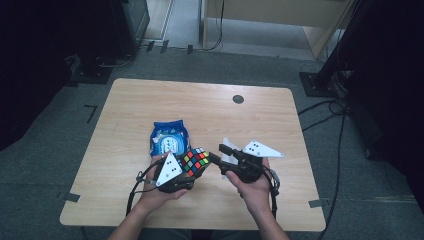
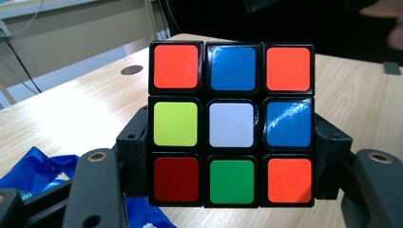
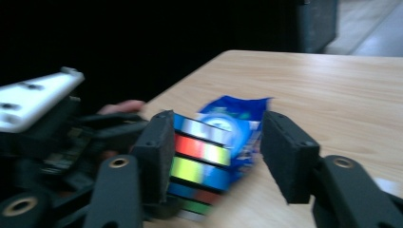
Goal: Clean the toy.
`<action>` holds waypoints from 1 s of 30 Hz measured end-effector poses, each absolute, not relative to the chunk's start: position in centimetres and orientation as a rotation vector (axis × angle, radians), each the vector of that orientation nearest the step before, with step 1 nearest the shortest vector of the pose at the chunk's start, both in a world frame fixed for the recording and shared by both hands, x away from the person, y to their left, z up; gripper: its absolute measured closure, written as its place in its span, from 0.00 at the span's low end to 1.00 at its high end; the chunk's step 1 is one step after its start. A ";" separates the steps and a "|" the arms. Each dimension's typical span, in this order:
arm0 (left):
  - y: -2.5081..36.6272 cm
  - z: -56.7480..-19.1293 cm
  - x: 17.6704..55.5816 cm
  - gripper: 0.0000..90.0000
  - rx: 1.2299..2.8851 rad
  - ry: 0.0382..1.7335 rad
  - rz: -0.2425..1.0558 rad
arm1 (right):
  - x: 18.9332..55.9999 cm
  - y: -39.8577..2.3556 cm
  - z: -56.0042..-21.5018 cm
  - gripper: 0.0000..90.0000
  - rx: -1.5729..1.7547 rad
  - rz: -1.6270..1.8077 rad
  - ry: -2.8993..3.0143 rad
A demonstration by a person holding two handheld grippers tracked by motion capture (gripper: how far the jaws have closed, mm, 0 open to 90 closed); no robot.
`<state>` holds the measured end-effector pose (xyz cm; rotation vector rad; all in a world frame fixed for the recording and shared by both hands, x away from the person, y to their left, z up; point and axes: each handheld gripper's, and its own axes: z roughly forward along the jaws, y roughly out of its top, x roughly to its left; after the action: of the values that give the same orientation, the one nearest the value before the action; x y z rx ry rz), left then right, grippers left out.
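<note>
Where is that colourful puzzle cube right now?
The puzzle cube sits clamped in the left hand-held gripper, raised above the table's near edge, just in front of the blue snack bag in the high view.

A light wooden table (image 1: 150, 100) with rounded corners stands on grey carpet floor (image 1: 60, 150). A dark round cable port (image 1: 238, 99) sits in the table's top near its far edge. Strips of dark tape (image 1: 71, 197) mark the carpet at the table's near corners. Beyond the table's far edge a pale wooden piece of furniture (image 1: 280, 15) stands on a lighter strip of floor. Black stand bases (image 1: 320, 82) rest off the table's far right corner, with black cables (image 1: 340, 130) running over the carpet along the table's right side. The room's edges lie in deep shadow.
</note>
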<state>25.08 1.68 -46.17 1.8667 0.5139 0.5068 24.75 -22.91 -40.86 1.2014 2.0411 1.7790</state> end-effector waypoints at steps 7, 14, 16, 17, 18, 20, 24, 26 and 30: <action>1.3 -46.0 24.7 0.38 1.876 0.491 0.528 | 24.2 -20.4 -41.4 0.40 1.231 1.699 2.119; 1.1 -46.0 24.3 0.38 1.849 0.480 0.553 | 24.9 -20.2 -43.2 0.35 1.398 1.738 2.133; 0.8 -46.0 24.1 0.38 1.845 0.464 0.569 | 24.9 -20.0 -43.6 0.35 1.440 1.757 2.145; 0.8 -46.0 24.0 0.38 1.847 0.461 0.574 | 25.0 -19.9 -43.8 0.36 1.457 1.776 2.145; 0.8 -45.9 23.9 0.38 1.845 0.463 0.576 | 25.0 -19.9 -43.9 0.37 1.471 1.790 2.145; 0.7 -45.9 23.9 0.38 1.845 0.460 0.579 | 25.2 -20.2 -44.1 0.38 1.504 1.836 2.141; 0.6 -46.0 24.0 0.38 1.850 0.463 0.568 | 25.3 -20.4 -44.1 0.38 1.522 1.830 2.148; 0.6 -46.0 24.0 0.38 1.847 0.462 0.561 | 25.3 -20.5 -44.1 0.38 1.530 1.830 2.154; 0.8 -45.9 24.1 0.37 1.841 0.453 0.540 | 25.4 -20.7 -43.9 0.38 1.529 1.840 2.161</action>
<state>24.06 0.76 -45.95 1.8413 0.4533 0.5400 25.43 -20.67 -43.94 1.5295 2.1606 1.8396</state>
